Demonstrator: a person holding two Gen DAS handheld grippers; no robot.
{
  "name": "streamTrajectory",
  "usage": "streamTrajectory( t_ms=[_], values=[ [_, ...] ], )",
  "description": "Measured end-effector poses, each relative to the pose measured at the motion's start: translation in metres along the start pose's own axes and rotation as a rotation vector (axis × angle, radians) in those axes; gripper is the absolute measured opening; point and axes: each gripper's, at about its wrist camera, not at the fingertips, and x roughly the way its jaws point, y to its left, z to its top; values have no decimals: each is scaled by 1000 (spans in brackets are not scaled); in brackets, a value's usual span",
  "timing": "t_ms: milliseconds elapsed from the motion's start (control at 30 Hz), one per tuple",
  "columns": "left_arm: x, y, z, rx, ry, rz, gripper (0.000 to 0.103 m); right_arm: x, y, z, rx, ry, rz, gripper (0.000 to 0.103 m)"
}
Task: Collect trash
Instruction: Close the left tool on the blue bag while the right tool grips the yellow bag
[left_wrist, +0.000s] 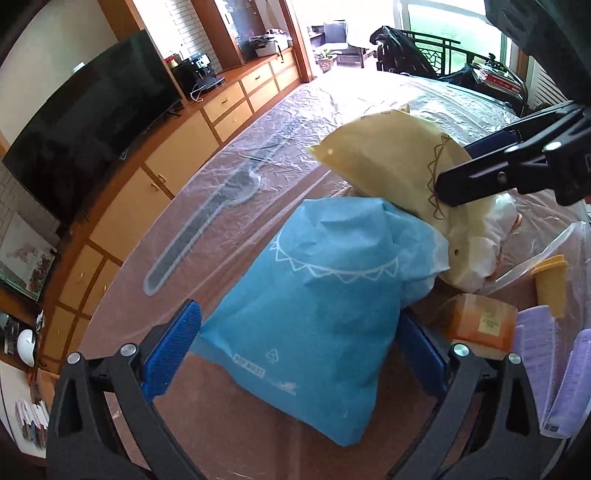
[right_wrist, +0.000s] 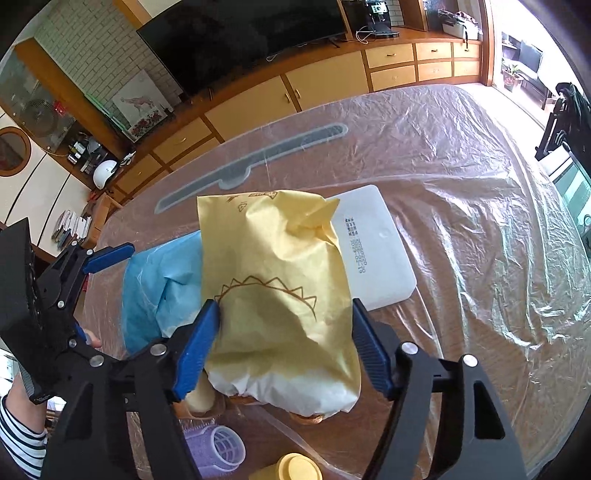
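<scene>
Crumpled blue paper bag (left_wrist: 314, 306) on table, overlapped by crumpled yellow paper bag (right_wrist: 273, 295).

a home living room is showing: a television (right_wrist: 240, 33) sitting on wooden cabinets (right_wrist: 325, 85), upper frame.

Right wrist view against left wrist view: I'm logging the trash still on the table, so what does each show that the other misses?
Only the right wrist view shows the white tray behind the yellow bag and a striped sleeve. Only the left wrist view shows the orange box. Both show the yellow bag, the blue bag, the purple roller, the television and the plastic-covered table.
</scene>
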Motion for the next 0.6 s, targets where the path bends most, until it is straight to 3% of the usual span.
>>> streamTrajectory(
  t_ms=[67,200,367,400,433,567,600],
  values=[
    [4,3,3,-19,12,-10,101,0,-1,1,6,-2,5,71],
    [4,6,2,-38,9,-15,92,-1,-5,2,36,-15,-5,92],
    [-4,11,-4,-82,-10,2,81,3,2,5,2,-11,0,92],
    [-6,13,-6,-101,-16,3,74,4,2,5,-6,-9,-8,92],
    [-9,17,-9,-132,-26,9,71,5,6,5,-19,-9,-23,90],
    [-22,34,-21,-254,-53,13,65,7,12,6,-35,0,2,53],
    [-24,35,-22,-269,-56,14,65,7,12,7,-31,4,5,51]
  ],
)
